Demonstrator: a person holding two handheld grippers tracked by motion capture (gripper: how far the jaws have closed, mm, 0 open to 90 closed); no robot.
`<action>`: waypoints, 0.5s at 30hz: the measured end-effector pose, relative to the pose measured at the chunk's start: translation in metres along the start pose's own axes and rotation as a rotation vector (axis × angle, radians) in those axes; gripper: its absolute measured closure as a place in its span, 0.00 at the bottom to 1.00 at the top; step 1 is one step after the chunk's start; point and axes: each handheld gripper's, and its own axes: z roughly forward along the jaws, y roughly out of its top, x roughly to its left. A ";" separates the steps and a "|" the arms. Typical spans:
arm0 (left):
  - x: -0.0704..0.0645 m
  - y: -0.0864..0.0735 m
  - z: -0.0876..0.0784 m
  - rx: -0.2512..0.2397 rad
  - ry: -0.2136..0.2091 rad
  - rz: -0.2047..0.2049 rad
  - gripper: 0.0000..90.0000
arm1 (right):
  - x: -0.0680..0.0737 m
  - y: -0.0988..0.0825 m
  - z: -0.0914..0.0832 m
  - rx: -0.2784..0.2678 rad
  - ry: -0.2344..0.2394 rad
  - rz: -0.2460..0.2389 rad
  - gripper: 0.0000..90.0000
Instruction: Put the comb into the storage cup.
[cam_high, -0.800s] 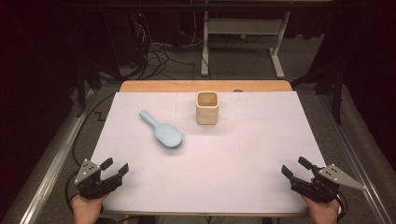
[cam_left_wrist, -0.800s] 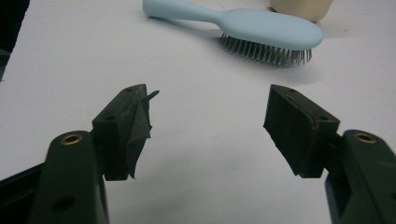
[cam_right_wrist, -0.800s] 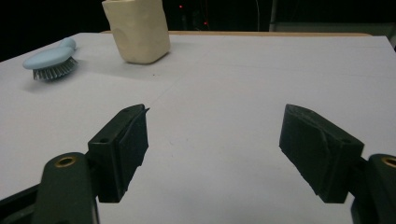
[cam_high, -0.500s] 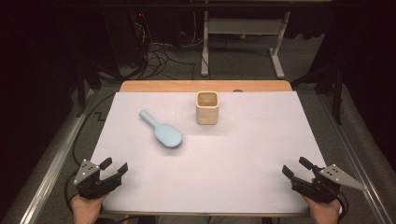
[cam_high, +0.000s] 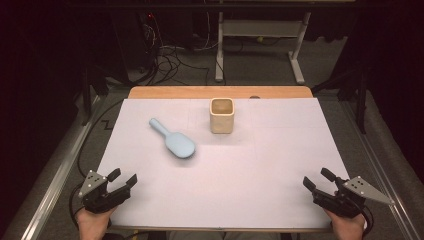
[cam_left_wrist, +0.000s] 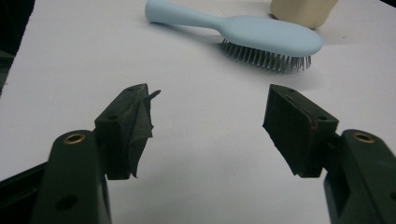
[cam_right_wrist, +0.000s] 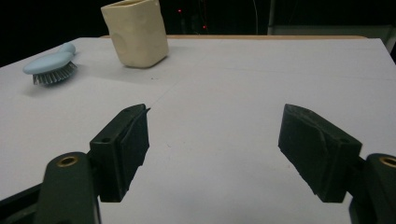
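Note:
A light blue hairbrush (cam_high: 173, 140) lies bristles down on the white sheet, left of centre, its handle pointing to the far left. The left gripper view has the hairbrush (cam_left_wrist: 247, 35) ahead of the jaws. A cream square cup (cam_high: 221, 115) stands upright behind it, nearer the middle; the cup (cam_right_wrist: 136, 31) sits far ahead in the right gripper view. My left gripper (cam_high: 122, 179) rests open at the near left corner with nothing between its jaws. At the near right corner my right gripper (cam_high: 318, 179) is open and holds nothing.
A white sheet (cam_high: 280, 150) covers the wooden table (cam_high: 220, 92), whose far edge shows bare. Metal rails (cam_high: 47, 190) run along both sides. Behind the table are cables (cam_high: 170, 60) on the floor and a white frame leg (cam_high: 219, 45).

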 end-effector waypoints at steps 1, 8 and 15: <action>0.000 0.000 0.000 -0.003 0.000 0.003 0.37 | 0.000 0.000 0.000 0.000 0.000 -0.001 0.28; 0.000 0.003 0.001 -0.023 -0.007 -0.003 0.38 | 0.000 0.000 0.001 0.003 0.009 0.001 0.29; 0.002 0.009 0.006 -0.037 -0.015 -0.007 0.37 | -0.001 0.000 0.004 0.034 0.003 0.015 0.29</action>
